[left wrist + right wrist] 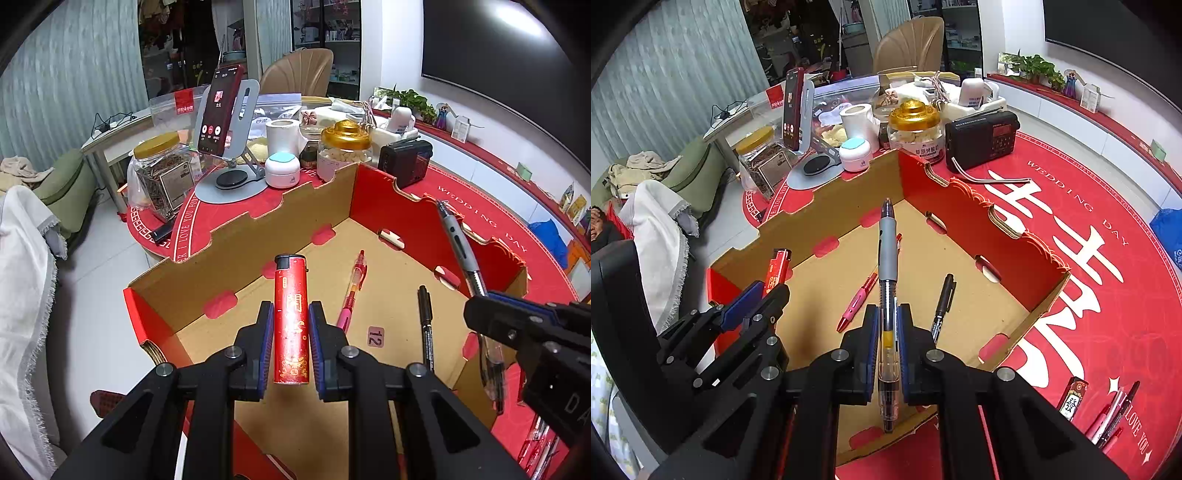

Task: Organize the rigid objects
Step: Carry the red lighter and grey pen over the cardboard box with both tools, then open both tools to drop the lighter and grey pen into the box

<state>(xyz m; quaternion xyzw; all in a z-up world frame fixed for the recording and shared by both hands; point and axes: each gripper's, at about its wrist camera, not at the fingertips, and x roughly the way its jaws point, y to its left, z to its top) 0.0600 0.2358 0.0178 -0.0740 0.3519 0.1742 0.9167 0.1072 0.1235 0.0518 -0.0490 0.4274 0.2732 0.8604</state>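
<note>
- Two tools work over a round worktop (1108, 236) covered in a red cloth with white lettering.
- Far left in the room hang pale curtains (74, 74), with a green seat (66, 184) and a white cloth (26, 258) below them.
- At the worktop's back stand a yellow-lidded jar (162, 170), a phone on a grey stand (221, 110), a paper roll (282, 136), a gold-lidded jar (345, 147) and a black radio (982, 136).
- An open cardboard box (258, 236), red outside and brown inside, sits near the front; a pink pen (352, 288) and a black marker (425, 321) lie on its floor, apart from each other.
- The left tool (291, 321) is clamped on a red lighter (291, 321), held lengthwise with its black cap pointing away, over the box's left side.
- The right tool (888, 332) is clamped on a grey-gripped pen (887, 258) with a clear barrel, held over the box.
- At the far right on the cloth lie a small red tile (1073, 398) and a few more pens (1115, 413).
</note>
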